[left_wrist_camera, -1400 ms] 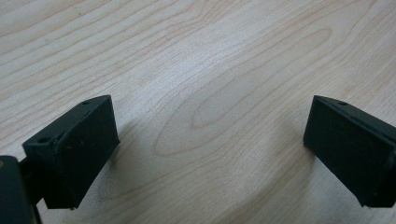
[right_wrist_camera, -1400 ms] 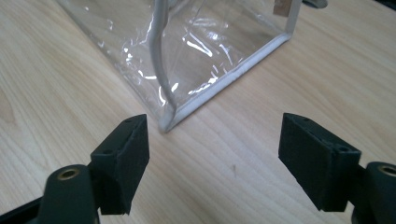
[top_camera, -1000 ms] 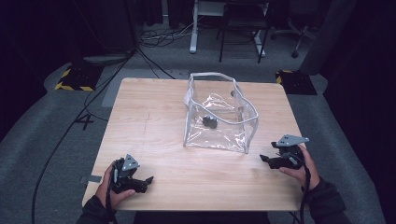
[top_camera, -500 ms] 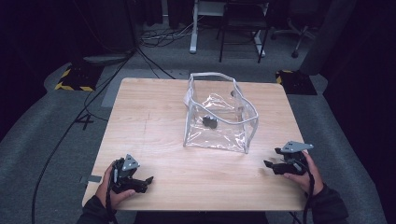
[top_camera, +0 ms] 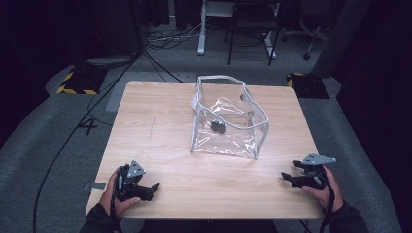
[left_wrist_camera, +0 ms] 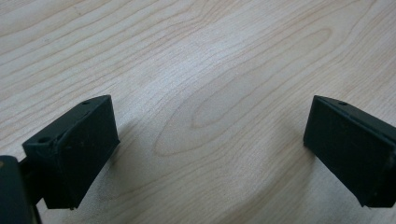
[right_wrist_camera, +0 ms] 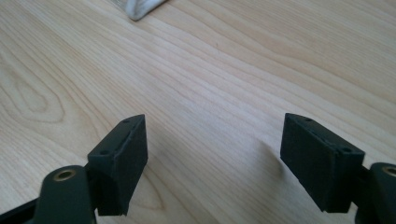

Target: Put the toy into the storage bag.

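Note:
A clear plastic bag (top_camera: 245, 138) with white trim stands open on the wooden table (top_camera: 160, 121), right of centre. A small dark object (top_camera: 218, 126) lies inside it. My left gripper (top_camera: 151, 190) rests at the table's front left in a hand, open, and in the left gripper view its jaws (left_wrist_camera: 210, 126) stand wide over bare wood. My right gripper (top_camera: 286, 177) is low at the front right, pointing left, well short of the bag. Its jaws (right_wrist_camera: 212, 140) are open and have just been opening a little, with nothing between them. A white corner of the bag (right_wrist_camera: 137, 7) shows ahead.
Beyond the table lie grey floor, trailing cables (top_camera: 97, 111), yellow-black striped blocks (top_camera: 75, 82) and chair and desk legs (top_camera: 252, 43). Bare wood lies between the two grippers along the front edge.
The right gripper has moved back toward the table's front right corner and lower, away from the bag. The left gripper and the bag have stayed put.

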Tool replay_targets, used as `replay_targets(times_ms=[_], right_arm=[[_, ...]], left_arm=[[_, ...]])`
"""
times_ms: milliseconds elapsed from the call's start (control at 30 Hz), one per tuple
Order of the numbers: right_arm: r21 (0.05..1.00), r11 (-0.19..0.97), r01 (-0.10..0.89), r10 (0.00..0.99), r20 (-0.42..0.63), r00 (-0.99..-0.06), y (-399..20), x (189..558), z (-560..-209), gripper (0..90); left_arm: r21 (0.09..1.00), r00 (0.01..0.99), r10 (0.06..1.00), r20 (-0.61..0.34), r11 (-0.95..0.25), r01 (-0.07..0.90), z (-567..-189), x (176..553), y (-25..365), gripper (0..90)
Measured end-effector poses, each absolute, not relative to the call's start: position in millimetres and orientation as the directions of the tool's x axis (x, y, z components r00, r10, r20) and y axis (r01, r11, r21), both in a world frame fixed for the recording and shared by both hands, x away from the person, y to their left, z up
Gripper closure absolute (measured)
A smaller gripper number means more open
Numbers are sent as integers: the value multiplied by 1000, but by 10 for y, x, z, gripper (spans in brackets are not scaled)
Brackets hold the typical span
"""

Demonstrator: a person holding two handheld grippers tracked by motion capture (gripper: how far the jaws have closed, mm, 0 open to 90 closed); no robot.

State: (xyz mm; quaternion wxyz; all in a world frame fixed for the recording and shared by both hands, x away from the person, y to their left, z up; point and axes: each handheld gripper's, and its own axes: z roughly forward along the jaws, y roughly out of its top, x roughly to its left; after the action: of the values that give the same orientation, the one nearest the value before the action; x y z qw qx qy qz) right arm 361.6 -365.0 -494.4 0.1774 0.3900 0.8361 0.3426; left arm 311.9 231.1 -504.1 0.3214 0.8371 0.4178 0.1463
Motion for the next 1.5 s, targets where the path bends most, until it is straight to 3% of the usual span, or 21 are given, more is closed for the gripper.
replay_targets(times_ms=[500,667,1500], right_arm=[[722,385,575,831,0,-556,-3841,3590,-4989,231],[741,381,553,832,-15,-554,-3830,3566,-5026,197],[749,358,558,846,-8,-532,-3787,3560,-5032,193]], left_arm=[[658,613,790,-25,-448,605,-5040,3121,2314,31],[658,612,791,-27,-447,606,-5039,3121,2313,30],[660,607,795,-17,-447,604,-5036,3125,2317,27]])
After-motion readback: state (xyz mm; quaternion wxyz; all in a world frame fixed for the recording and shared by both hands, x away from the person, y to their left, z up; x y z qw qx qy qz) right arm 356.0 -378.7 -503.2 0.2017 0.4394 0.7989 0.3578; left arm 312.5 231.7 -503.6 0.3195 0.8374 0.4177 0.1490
